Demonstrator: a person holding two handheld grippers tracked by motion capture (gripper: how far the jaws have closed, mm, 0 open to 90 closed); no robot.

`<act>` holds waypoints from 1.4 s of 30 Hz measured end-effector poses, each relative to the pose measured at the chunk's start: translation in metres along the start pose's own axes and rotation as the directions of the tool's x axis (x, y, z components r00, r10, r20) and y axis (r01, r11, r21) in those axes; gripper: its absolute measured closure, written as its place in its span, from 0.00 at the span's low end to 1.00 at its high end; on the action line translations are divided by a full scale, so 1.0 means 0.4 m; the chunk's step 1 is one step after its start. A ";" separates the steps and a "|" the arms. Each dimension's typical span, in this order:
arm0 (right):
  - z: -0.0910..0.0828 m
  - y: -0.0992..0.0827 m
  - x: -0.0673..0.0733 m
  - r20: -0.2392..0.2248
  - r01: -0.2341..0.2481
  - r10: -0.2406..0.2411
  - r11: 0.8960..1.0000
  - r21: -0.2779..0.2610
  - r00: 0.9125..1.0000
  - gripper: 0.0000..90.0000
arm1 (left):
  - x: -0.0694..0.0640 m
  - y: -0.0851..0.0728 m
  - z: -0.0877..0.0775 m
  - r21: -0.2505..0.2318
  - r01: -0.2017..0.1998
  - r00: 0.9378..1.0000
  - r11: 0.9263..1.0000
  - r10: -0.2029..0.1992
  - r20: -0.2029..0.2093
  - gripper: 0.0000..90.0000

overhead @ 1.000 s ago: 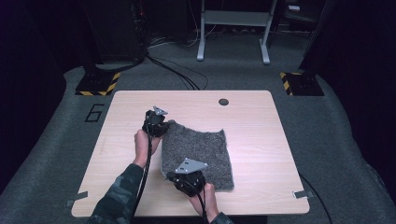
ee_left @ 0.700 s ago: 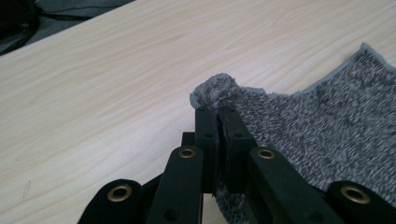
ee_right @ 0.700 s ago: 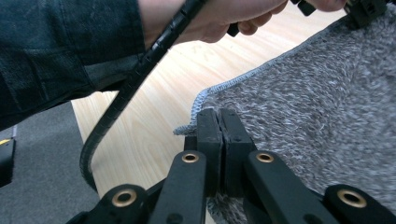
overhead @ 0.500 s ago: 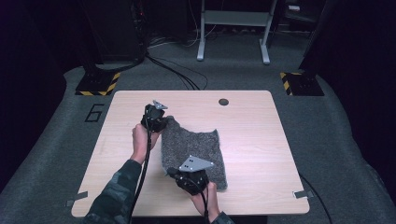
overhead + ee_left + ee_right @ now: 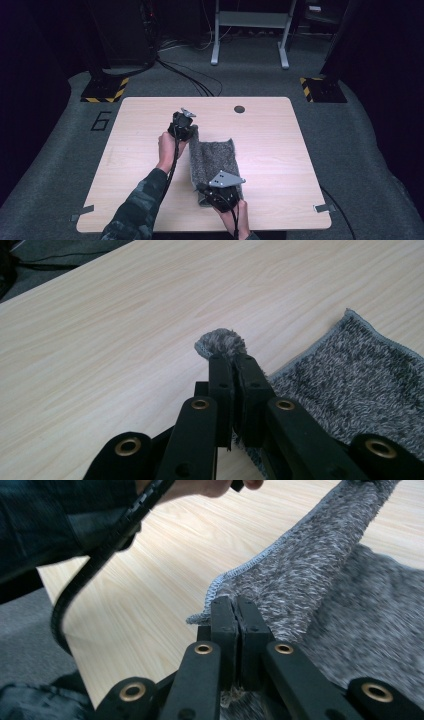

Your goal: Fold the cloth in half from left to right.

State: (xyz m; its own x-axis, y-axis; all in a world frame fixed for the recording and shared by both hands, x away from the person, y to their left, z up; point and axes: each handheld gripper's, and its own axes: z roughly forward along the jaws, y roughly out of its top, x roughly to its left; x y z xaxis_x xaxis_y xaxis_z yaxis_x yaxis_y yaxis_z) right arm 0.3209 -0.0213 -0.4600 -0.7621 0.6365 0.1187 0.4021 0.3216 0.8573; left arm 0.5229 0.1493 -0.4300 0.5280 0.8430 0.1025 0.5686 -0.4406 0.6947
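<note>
Here, from the high view, we see a pale wooden counter [image 5: 150,200] on a grey carpet floor [image 5: 360,165] in a dark room. A grey fuzzy towel [image 5: 212,157] lies on the counter, folded over itself. The left claw [image 5: 189,132] pinches its far corner and the right claw [image 5: 202,189] its near corner. In the left gripper view, our left claw [image 5: 232,360] is shut tight on a towel corner [image 5: 222,342]. In the right gripper view, the right claw [image 5: 233,602] is clamped on the stitched edge [image 5: 250,565].
</note>
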 end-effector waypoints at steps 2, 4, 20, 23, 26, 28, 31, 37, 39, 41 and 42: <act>-0.003 -0.007 -0.011 0.010 -0.009 0.009 1.000 0.008 1.000 0.98 | -0.011 0.004 0.016 0.005 -0.002 1.000 1.000 0.002 0.004 0.96; -0.010 -0.012 -0.021 0.013 -0.014 0.014 1.000 0.013 1.000 0.98 | -0.023 0.006 0.033 0.016 -0.003 1.000 1.000 0.003 0.012 0.96; -0.038 -0.089 -0.073 0.073 -0.050 0.042 0.993 0.103 0.996 0.98 | -0.112 0.018 0.116 -0.008 -0.013 0.999 1.000 0.013 0.050 0.96; -0.045 -0.097 -0.076 0.082 -0.057 0.048 0.991 0.118 0.995 0.98 | -0.130 0.020 0.126 -0.015 -0.018 0.998 1.000 0.019 0.064 0.96; -0.052 -0.108 -0.083 0.093 -0.056 0.045 0.990 0.126 0.995 0.98 | -0.147 0.024 0.134 -0.022 -0.026 0.997 0.999 0.028 0.072 0.96; -0.055 -0.114 -0.090 0.103 -0.058 0.045 0.991 0.124 0.994 0.98 | -0.154 0.027 0.139 -0.026 -0.022 0.997 0.999 0.024 0.075 0.96; -0.062 -0.121 -0.098 0.108 -0.071 0.058 0.990 0.121 0.992 0.97 | -0.162 0.033 0.147 -0.028 -0.020 0.997 0.999 0.022 0.079 0.96; -0.079 -0.130 -0.115 0.137 -0.094 0.076 0.988 0.125 0.988 0.96 | -0.176 0.043 0.160 -0.025 0.005 0.993 1.000 -0.002 0.118 0.77; -0.087 -0.138 -0.124 0.152 -0.112 0.091 0.985 0.135 0.984 0.93 | -0.176 0.043 0.154 -0.022 0.014 0.992 1.000 -0.011 0.127 0.59; -0.097 -0.152 -0.137 0.177 -0.125 0.098 0.981 0.149 0.979 0.87 | -0.169 0.042 0.139 -0.041 0.031 0.991 0.999 -0.025 0.128 0.45; -0.104 -0.160 -0.144 0.186 -0.143 0.114 0.978 0.153 0.976 0.86 | -0.164 0.043 0.131 -0.052 0.033 0.991 0.998 -0.026 0.130 0.40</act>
State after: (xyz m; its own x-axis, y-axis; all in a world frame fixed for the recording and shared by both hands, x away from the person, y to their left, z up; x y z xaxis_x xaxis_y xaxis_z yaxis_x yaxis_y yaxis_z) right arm 0.3181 -0.1077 -0.5009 -0.6038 0.7880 0.1204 0.5799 0.3305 0.7447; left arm 0.5308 0.0702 -0.4621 0.5909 0.8067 -0.0093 0.5520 -0.3959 0.7339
